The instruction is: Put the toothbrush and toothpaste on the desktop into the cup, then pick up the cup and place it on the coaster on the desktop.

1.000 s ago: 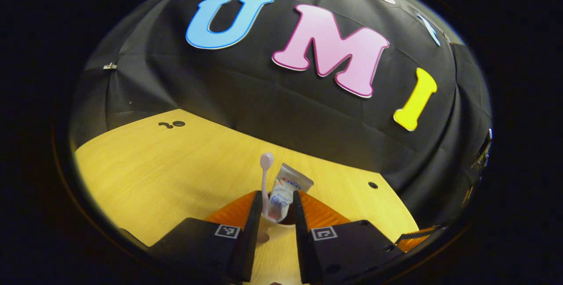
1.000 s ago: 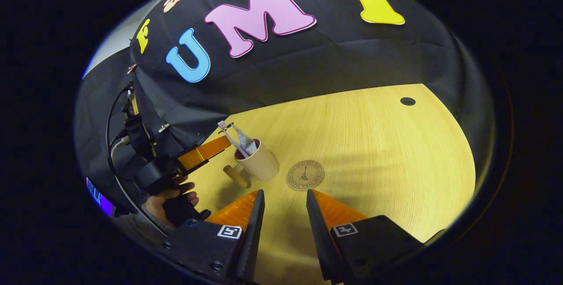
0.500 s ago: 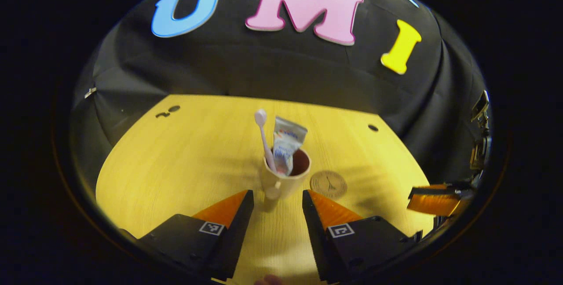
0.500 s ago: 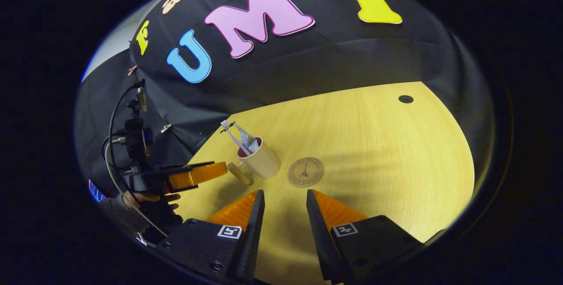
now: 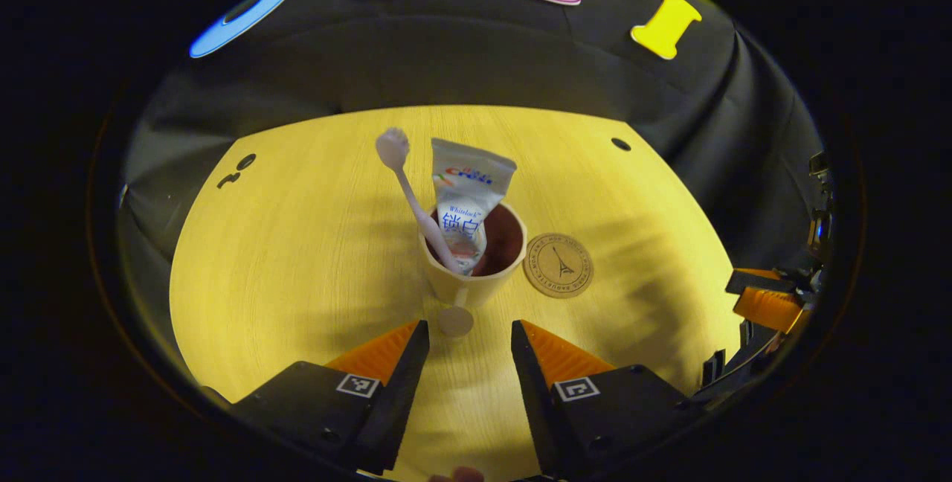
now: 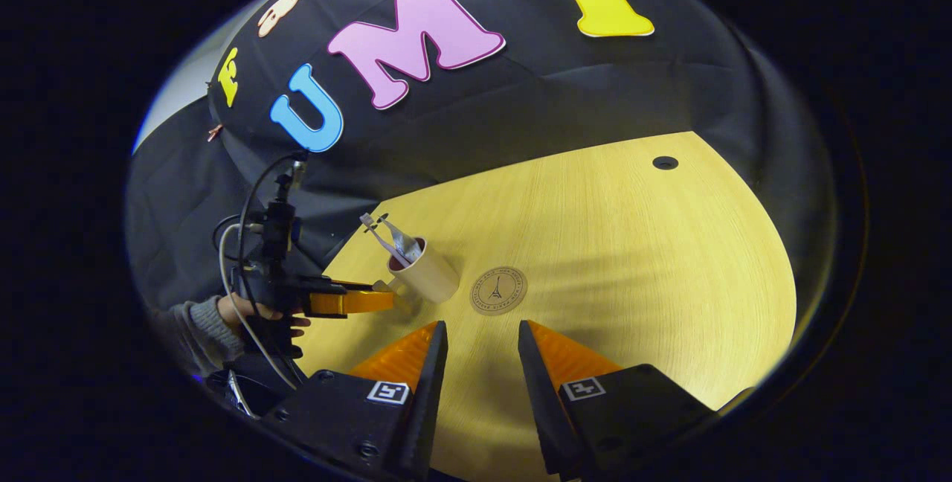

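Centrally on the wooden desktop [image 5: 297, 244] stood a beige cup [image 5: 474, 283], with a white toothbrush [image 5: 407, 188] and a toothpaste tube [image 5: 465, 207] both upright inside it, leaning on the rim. The cup's handle [image 5: 455, 318] pointed toward the left gripper [image 5: 467, 348]. That gripper's two orange-backed fingers were spread apart, holding nothing, their tips just short of the handle and not touching it. A round brown coaster [image 5: 558, 265] lay flat on the desktop just beside the cup, bare; the cup was not on it.

From the right gripper view, the right gripper [image 6: 481, 348] hovered over the desktop's near edge, its fingers parted and empty, well back from the coaster [image 6: 498, 291]. Farther off, near the desktop's left edge, the cup [image 6: 424, 277] showed with the left gripper [image 6: 349, 302] close beside its handle, held by a hand [image 6: 256, 312] in a grey sleeve [image 6: 195, 324].
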A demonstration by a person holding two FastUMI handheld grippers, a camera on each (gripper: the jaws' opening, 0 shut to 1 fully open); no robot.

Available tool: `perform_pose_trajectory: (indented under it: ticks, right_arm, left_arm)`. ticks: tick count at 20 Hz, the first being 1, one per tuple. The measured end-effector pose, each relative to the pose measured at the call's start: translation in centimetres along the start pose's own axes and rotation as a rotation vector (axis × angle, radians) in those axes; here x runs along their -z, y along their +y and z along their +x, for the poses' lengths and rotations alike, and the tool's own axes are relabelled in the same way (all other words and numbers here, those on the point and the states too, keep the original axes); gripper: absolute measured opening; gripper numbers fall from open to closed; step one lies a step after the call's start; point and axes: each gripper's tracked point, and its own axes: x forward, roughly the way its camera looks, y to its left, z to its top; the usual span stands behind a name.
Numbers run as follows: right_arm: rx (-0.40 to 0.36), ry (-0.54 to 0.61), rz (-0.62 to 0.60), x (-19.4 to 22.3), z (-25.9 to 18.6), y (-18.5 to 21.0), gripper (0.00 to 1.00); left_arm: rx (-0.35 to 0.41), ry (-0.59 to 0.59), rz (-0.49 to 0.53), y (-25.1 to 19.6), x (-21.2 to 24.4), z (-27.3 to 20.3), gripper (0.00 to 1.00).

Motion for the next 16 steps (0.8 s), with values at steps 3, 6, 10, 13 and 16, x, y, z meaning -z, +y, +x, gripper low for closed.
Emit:
perform_pose_trajectory:
  ticks: [3,6,10,13,16]
  right_arm:
    - [0.006,0.001,0.009,0.0,-0.2,-0.8,0.59]
    - [0.016,0.006,0.03,0.2,-0.2,-1.6,0.59]
    - [0.033,-0.002,0.06,0.2,-0.7,-2.7,0.59]
    - [0.038,-0.002,0.082,0.5,-0.9,-2.9,0.59]
    - [0.042,0.0,0.093,0.6,-1.0,-3.3,0.59]
  left_arm:
    - [-0.011,0.038,0.043,0.6,-0.2,1.5,0.71]
    - [-0.046,0.073,0.065,1.4,-0.7,3.0,0.71]
    - [-0.05,0.157,0.09,1.4,0.2,4.9,0.71]
    - [-0.051,0.201,0.103,1.3,0.8,6.3,0.79]
    - [-0.042,0.246,0.116,1.1,1.3,7.0,0.65]
